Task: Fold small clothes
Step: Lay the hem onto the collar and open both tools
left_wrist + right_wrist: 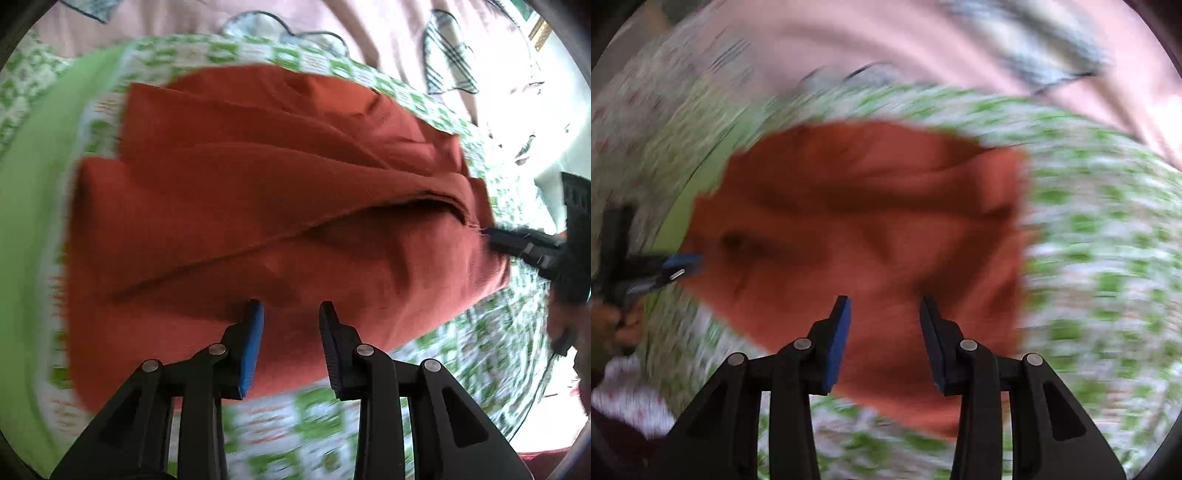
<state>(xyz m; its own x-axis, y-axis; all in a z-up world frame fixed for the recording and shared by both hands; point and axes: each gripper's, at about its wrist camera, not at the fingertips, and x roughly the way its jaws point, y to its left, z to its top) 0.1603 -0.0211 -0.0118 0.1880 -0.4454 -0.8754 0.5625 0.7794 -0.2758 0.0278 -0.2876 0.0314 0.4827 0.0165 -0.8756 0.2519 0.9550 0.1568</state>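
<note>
Rust-orange garment (pixel 280 192) on green-and-white checked cloth (pixel 476 343), pink sheet (pixel 369 26) behind.

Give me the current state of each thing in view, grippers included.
Rust-orange cloth garment: lying partly folded and creased on the cloth, not gripped.
Green-and-white checked cloth: spread flat under the garment.
Left gripper: open, nothing between its pads.
Right gripper: open, nothing between its pads.

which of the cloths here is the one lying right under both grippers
The rust-orange garment, crumpled on top. The green-and-white checked sheet lies beneath it, and the pink bedding sits farther back. Left gripper and right gripper are open above it.
</note>
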